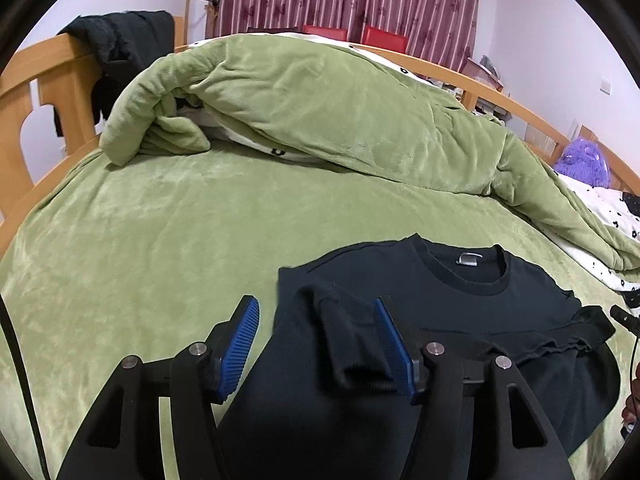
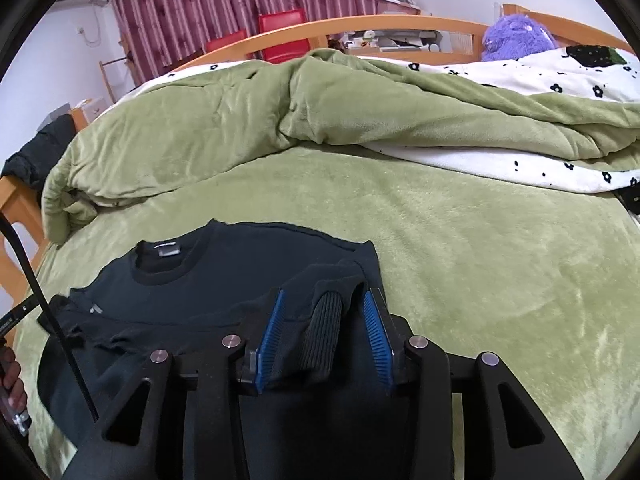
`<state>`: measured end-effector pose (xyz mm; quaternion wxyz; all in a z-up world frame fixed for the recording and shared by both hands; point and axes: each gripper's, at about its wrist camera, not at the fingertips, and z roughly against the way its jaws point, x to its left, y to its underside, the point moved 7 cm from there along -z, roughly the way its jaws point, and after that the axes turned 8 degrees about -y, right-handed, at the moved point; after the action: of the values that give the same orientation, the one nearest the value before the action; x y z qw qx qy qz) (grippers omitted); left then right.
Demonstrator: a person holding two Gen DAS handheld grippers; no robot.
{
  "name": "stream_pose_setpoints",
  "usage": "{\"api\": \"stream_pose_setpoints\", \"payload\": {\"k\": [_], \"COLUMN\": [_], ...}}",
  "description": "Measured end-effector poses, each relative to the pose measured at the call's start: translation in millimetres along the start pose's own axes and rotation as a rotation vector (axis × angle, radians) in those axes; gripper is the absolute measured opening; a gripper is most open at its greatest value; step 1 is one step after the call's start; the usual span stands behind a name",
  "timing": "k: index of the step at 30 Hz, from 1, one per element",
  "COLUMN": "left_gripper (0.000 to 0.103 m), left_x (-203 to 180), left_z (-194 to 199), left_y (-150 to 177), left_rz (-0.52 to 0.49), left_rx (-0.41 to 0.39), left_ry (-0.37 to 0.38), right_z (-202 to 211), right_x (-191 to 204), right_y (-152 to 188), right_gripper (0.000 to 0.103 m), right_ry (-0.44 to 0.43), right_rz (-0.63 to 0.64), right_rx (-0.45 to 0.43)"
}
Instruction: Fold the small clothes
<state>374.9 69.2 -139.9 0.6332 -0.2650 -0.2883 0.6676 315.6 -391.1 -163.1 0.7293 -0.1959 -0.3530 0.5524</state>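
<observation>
A black long-sleeve top (image 1: 448, 304) lies flat on the green bed cover (image 1: 160, 248), collar away from me. Both sleeves are folded in over the body. My left gripper (image 1: 316, 316) is open over the top's left side, with the folded left sleeve cuff (image 1: 352, 344) lying between its blue pads. In the right wrist view the top (image 2: 216, 280) shows too. My right gripper (image 2: 324, 312) is open over the top's right side, with the ribbed right cuff (image 2: 324, 332) between its pads and not clamped.
A bunched green quilt (image 1: 340, 112) with a white flowered lining lies across the far half of the bed. A wooden bed frame (image 1: 52, 76) with dark clothes hung on it is at left. A purple plush toy (image 2: 516, 36) sits by the headboard.
</observation>
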Motion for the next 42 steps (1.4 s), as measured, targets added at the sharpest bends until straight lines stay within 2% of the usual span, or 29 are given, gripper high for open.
{"api": "stream_pose_setpoints", "payload": {"k": [7, 9, 11, 14, 17, 22, 30, 33, 36, 39, 42], "left_gripper": [0.058, 0.058, 0.058, 0.058, 0.058, 0.057, 0.057, 0.057, 0.057, 0.057, 0.057], "left_x": [3.7, -2.3, -10.3, -21.0, -30.1, -38.1, -39.6, -35.0, -30.9, -25.6, -19.3], "left_z": [14.6, 11.0, 5.9, -3.9, -19.8, -40.8, -73.7, -83.6, -87.7, -84.2, -81.0], "left_y": [29.2, 36.5, 43.1, 51.2, 57.4, 54.3, 8.9, -3.9, -5.5, 1.9, 9.4], "left_rz": [-0.018, -0.032, -0.044, -0.057, -0.079, -0.069, -0.038, -0.007, 0.012, 0.0, -0.009], "left_rx": [0.032, 0.045, 0.06, 0.087, 0.111, 0.113, 0.062, 0.052, 0.063, 0.07, 0.068], "left_ry": [0.023, 0.032, 0.038, 0.061, 0.052, 0.041, 0.017, 0.007, 0.009, -0.001, -0.023], "right_z": [18.2, 7.9, -3.6, -20.8, -38.3, -63.8, -96.9, -114.9, -124.2, -117.0, -114.2], "right_x": [9.8, 12.7, 13.7, 15.6, 18.2, 25.7, 26.5, 17.7, 13.5, 13.8, 8.3], "right_y": [31.4, 44.2, 53.1, 62.8, 67.1, 52.6, 8.6, -7.0, -6.4, -2.6, 8.0], "right_gripper": [0.041, 0.036, 0.022, 0.022, 0.022, 0.019, 0.018, 0.018, 0.018, 0.019, 0.019], "right_ry": [-0.034, -0.037, -0.044, -0.045, -0.037, -0.027, -0.05, -0.008, 0.0, 0.017, 0.089], "right_rz": [0.032, 0.041, 0.033, 0.028, 0.044, 0.081, 0.062, 0.036, 0.007, 0.036, 0.108], "right_rx": [0.038, 0.088, 0.13, 0.176, 0.213, 0.232, 0.207, 0.198, 0.217, 0.2, 0.219]}}
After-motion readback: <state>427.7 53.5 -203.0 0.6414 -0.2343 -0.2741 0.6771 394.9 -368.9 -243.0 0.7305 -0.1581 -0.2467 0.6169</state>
